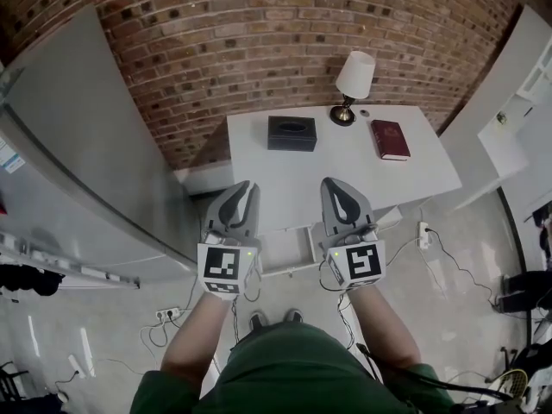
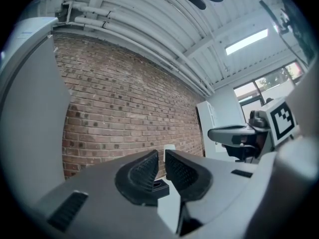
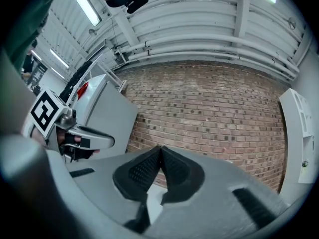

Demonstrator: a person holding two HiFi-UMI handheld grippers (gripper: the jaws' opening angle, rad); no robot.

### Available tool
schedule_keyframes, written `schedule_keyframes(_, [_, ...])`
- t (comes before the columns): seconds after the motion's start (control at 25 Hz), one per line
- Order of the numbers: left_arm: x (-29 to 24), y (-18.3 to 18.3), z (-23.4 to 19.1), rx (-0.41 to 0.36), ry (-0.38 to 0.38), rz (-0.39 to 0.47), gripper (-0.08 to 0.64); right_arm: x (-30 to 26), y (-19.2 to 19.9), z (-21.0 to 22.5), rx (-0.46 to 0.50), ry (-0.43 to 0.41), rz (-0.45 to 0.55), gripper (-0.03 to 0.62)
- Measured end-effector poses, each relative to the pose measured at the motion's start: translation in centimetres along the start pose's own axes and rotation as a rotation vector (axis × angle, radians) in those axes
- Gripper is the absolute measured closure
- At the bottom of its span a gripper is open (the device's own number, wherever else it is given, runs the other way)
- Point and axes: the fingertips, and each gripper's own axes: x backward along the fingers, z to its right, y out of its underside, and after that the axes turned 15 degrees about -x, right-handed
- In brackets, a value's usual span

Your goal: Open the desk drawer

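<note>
The white desk (image 1: 259, 175) stands against the brick wall, and below its front edge the white drawer (image 1: 289, 248) juts out a little between my hands. Both grippers hover level side by side over the desk's front edge, touching nothing. The left gripper (image 1: 248, 186) (image 2: 161, 156) is shut but for a thin slit between its pads, with nothing in it. The right gripper (image 1: 332, 182) (image 3: 160, 151) is shut with its pad tips touching and holds nothing. The drawer's front is partly hidden by the grippers.
On the desk sit a black tissue box (image 1: 291, 133), a lamp (image 1: 354, 80) and a red book (image 1: 390, 139). A tall grey cabinet (image 1: 78, 162) flanks the left, white furniture (image 1: 517, 102) the right. Cables and a power strip (image 1: 423, 233) lie on the floor.
</note>
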Motion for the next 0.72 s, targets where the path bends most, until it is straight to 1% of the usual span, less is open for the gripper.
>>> schedule_keyframes(0.32, [-0.6,0.6,-0.2,-0.007,0.021,-0.003,0.520,-0.8,0.5,-0.6,0.014,-0.019,-0.016,0.591])
schedule_keyframes(0.72, [-1.3,0.6,-0.2,-0.011,0.036,-0.002,0.521,-1.2,0.7,-0.1,-0.006,-0.020,-0.006,0.591])
